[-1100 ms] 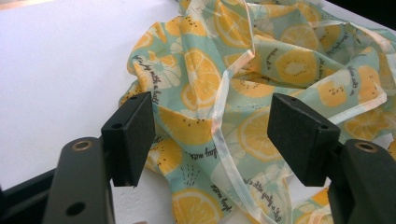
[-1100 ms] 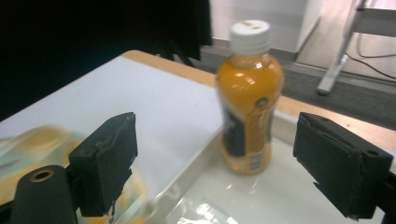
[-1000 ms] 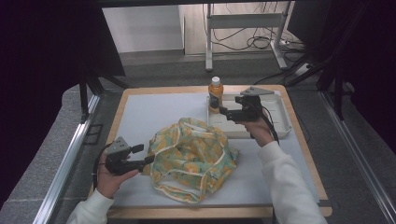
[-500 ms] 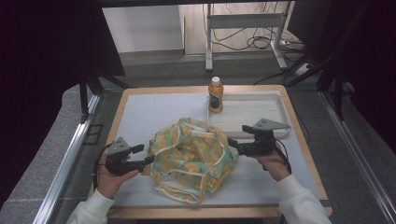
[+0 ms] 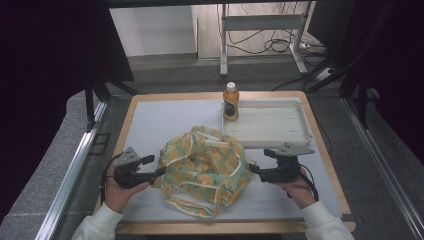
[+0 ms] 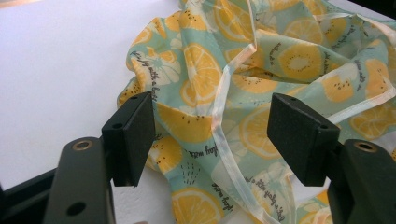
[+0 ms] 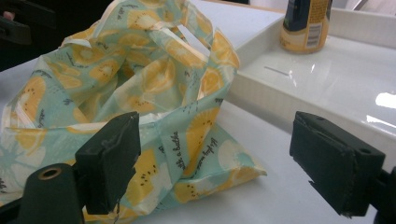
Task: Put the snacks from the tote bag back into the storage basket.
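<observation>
The crumpled citrus-print bag (image 5: 205,170) is flanked on the bench (image 5: 150,120), in front of the white tray (image 5: 300,137); left tongs (image 5: 159,171) and right tongs (image 5: 255,170) are both held open, nothing gripped. The approach seems finished. Next, each pair must likely be closed on a rim edge, though which fold is meant can't be told.

One fabric bag (image 5: 205,170), green with an orange-slice print and pale ribbon trim, crumpled on the mat. One white tray (image 5: 295,136), shallow and rectangular. One bottle (image 5: 230,102) with an orange cap, upright at the tray's left end. Two handheld grippers: left gripper (image 5: 157,167), right gripper (image 5: 254,162). One table (image 5: 150,120) with a pale mat and wooden edge.
</observation>
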### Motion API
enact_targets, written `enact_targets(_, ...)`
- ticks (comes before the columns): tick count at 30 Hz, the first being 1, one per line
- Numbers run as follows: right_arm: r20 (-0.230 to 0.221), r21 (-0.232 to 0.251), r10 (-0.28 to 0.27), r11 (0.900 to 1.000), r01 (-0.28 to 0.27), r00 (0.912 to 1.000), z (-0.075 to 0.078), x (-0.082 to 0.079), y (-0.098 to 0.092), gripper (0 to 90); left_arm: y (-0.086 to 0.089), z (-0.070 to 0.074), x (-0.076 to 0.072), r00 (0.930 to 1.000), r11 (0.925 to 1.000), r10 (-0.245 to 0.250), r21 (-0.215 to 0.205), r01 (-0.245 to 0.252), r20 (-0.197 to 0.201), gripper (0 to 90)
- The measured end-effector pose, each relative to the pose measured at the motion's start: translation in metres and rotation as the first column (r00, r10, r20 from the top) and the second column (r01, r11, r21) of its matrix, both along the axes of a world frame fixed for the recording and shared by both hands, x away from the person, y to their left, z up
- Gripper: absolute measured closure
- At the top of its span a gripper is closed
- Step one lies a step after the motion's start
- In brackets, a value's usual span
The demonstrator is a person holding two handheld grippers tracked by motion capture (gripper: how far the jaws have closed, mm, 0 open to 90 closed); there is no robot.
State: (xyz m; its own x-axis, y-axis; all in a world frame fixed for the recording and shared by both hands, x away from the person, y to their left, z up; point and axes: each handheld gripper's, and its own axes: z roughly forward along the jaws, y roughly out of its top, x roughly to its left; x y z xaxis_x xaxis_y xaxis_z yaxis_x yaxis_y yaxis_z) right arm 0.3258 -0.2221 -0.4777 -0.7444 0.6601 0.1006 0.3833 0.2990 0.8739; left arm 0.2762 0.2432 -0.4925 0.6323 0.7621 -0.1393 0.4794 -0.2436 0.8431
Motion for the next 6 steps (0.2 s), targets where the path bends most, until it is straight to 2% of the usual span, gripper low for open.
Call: enact_targets(6,0.013,0.002,-0.002,1.000,0.002,0.9999,0.0012,-0.0011,0.0005,16.5,0.0021,0.0001,-0.0001,1.0000,1.0000,0.003,-0.005,-0.003,0.002,32.8)
